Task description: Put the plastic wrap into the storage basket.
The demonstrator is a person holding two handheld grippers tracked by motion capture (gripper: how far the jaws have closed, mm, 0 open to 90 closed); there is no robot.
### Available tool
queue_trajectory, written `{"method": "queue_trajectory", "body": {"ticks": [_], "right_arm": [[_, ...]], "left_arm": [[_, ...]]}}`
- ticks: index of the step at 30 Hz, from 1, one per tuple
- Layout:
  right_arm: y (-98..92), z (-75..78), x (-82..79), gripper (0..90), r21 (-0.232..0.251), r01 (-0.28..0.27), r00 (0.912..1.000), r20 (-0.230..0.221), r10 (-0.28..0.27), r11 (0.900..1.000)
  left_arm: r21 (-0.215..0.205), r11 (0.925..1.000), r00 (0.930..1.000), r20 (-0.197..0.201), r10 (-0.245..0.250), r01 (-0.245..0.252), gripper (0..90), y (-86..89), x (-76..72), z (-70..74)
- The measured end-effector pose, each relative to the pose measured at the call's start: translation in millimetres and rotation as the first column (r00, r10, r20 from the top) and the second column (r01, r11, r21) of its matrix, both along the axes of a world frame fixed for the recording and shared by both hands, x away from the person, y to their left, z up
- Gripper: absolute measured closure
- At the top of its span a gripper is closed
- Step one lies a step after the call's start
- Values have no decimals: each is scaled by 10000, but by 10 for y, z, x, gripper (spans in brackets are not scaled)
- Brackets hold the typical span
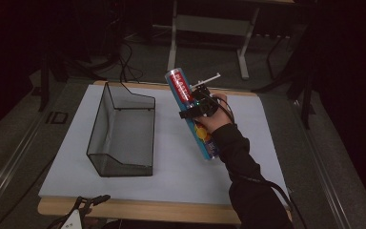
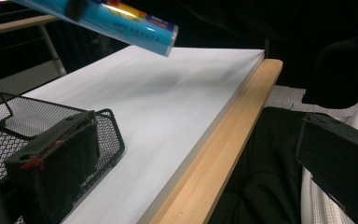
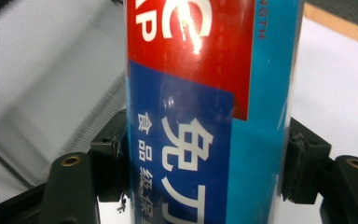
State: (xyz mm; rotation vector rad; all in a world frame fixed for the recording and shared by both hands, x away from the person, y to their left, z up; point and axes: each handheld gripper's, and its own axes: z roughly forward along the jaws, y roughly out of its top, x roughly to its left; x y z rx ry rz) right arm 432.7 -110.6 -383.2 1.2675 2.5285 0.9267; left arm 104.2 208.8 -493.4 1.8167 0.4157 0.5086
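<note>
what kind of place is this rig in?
Probably a lab or workshop set up for recording, not a home: a wood-edged table with a white top, metal-framed benches on a grey floor behind, cables trailing on that floor, and dark surroundings.

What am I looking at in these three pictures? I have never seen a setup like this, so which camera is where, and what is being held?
No robot arm here: a person works with a hand-held two-jaw gripper in each hand. The high view looks down on the table from above the person's side. The other two pictures come from small cameras riding on the grippers, looking along their black jaws.

On the white tabletop stands a black wire-mesh basket, open at the top.

The right gripper is shut on a long blue and red tube, apparently a roll of food wrap, held tilted above the table beside the basket. Its own view shows the pads pressing the tube's sides.

The left gripper rests at the table's near edge, holding nothing; its jaws stand apart.
</note>
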Motion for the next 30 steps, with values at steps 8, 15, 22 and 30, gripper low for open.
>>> {"method": "queue_trajectory", "body": {"ticks": [8, 15, 22, 30], "right_arm": [[287, 273, -122, 317, 885, -182, 9985, 526, 136, 9959], [539, 408, -179, 316, 1765, -265, 9979, 625, 157, 9839], [709, 462, -203, 317, 2277, -290, 9972, 736, 125, 9733], [964, 510, -231, 317, 3097, -62, 9961, 856, -213, 9508]], "left_arm": [[2, 10000, 10000, -6, 7, -7, 1, 6, 2, -2], [-66, 10000, 10000, 45, 20, -20, 1, 9, -2, 0], [-157, 9999, 9999, 114, 63, -61, 1, 17, -3, 4], [-176, 9998, 9999, 121, 64, -62, 1, 23, -2, 4]]}}
